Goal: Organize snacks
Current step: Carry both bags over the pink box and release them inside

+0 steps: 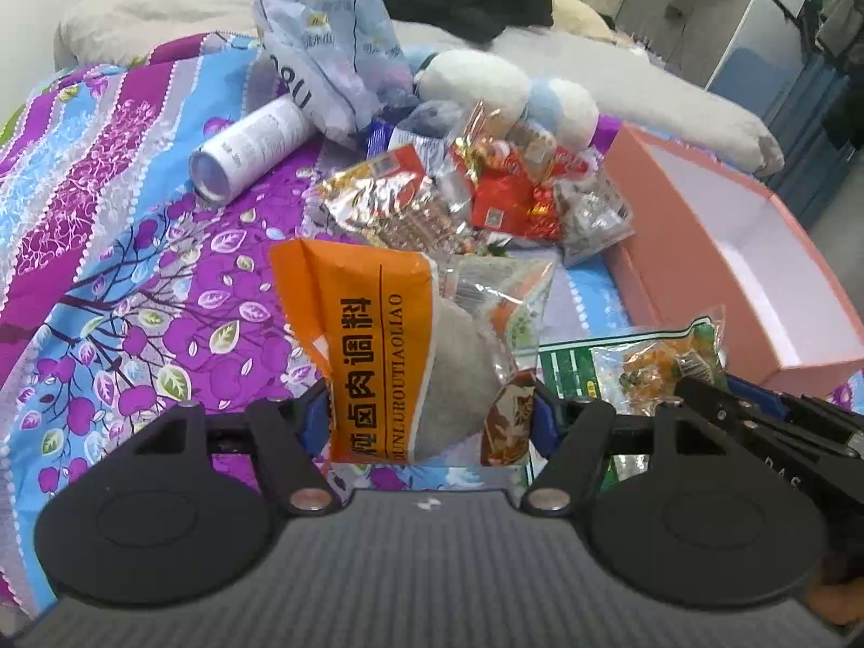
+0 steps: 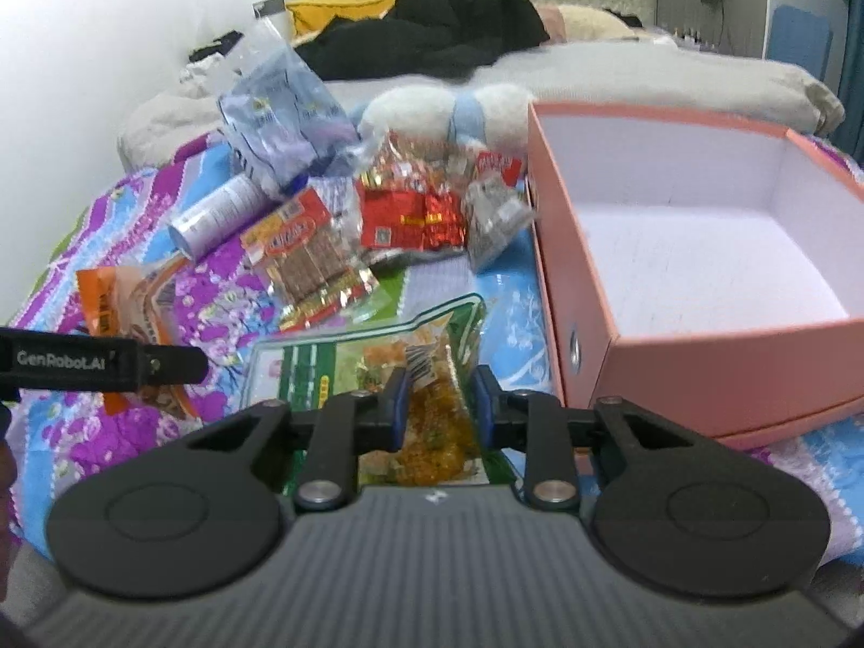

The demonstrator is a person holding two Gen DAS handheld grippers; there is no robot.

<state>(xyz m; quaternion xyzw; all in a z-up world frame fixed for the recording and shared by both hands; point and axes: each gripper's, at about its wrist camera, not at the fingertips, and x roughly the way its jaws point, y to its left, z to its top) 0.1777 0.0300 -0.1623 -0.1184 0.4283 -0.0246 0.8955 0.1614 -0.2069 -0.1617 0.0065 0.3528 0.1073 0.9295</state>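
Observation:
My left gripper [image 1: 432, 416] is shut on an orange seasoning packet [image 1: 378, 345] and holds it upright above the bedspread; the same packet shows at the left of the right wrist view [image 2: 124, 313]. My right gripper [image 2: 437, 410] is shut on a green snack bag [image 2: 421, 372] with orange contents, which also shows in the left wrist view [image 1: 648, 362]. An open pink box [image 2: 583, 281] with a white, empty inside sits to the right; it also shows in the left wrist view [image 1: 675, 291]. A pile of snack packets [image 1: 475, 194] lies beyond both grippers.
A white cylinder can [image 1: 248, 146] lies on its side on the purple floral bedspread [image 1: 108, 270]. A blue-white plastic bag [image 1: 324, 54] and a plush toy [image 1: 486, 86] stand behind the pile. Dark clothing [image 2: 432, 32] and pillows lie at the back.

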